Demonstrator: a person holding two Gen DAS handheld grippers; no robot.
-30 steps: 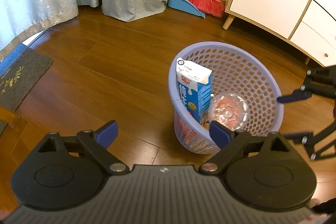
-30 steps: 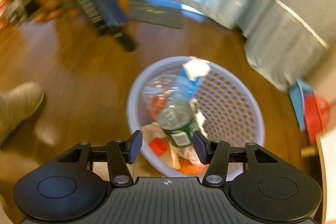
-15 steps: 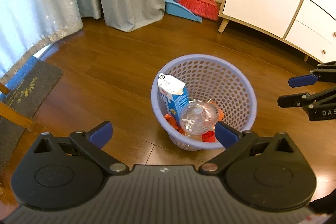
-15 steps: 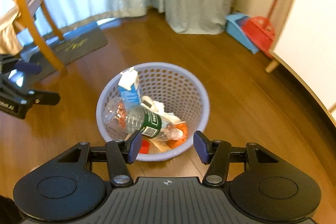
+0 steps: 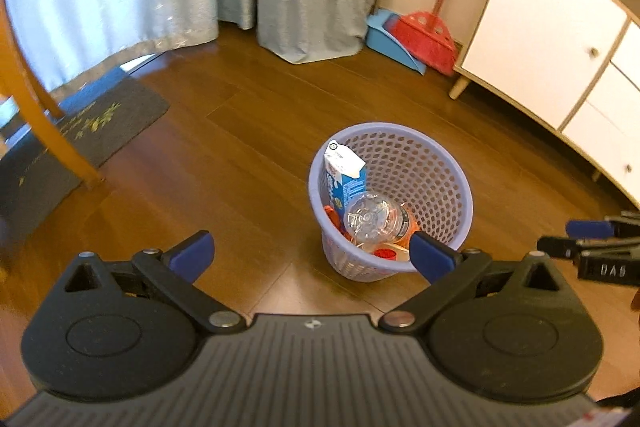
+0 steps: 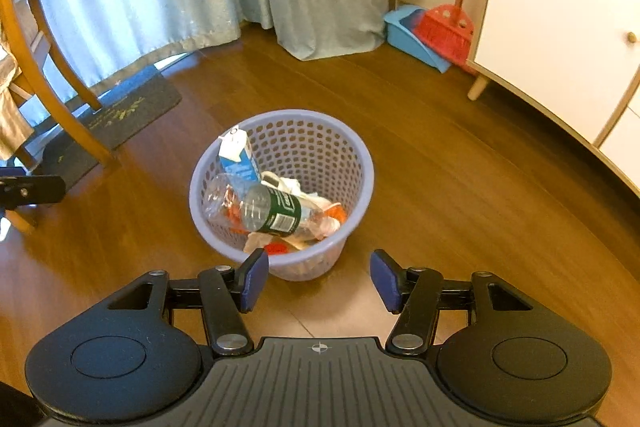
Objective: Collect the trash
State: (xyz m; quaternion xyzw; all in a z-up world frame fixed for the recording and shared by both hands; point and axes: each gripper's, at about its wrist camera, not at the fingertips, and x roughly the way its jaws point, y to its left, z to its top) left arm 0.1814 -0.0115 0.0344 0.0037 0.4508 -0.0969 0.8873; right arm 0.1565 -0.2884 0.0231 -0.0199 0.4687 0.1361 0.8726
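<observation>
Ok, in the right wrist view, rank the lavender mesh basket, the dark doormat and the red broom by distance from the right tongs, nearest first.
1. Lavender perforated plastic basket: just ahead of the right tongs, slightly left of centre.
2. Dark grey doormat: farther off on the left, by the curtain.
3. Red bristle broom: farthest, in the back right corner beside the white cabinet.

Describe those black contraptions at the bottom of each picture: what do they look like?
Each is a hand-held gripper: the left gripper and right gripper have a ribbed grey-black body, two round black housings, silver pivot bolts and blue-padded fingers. No cables or sleeves show.
</observation>
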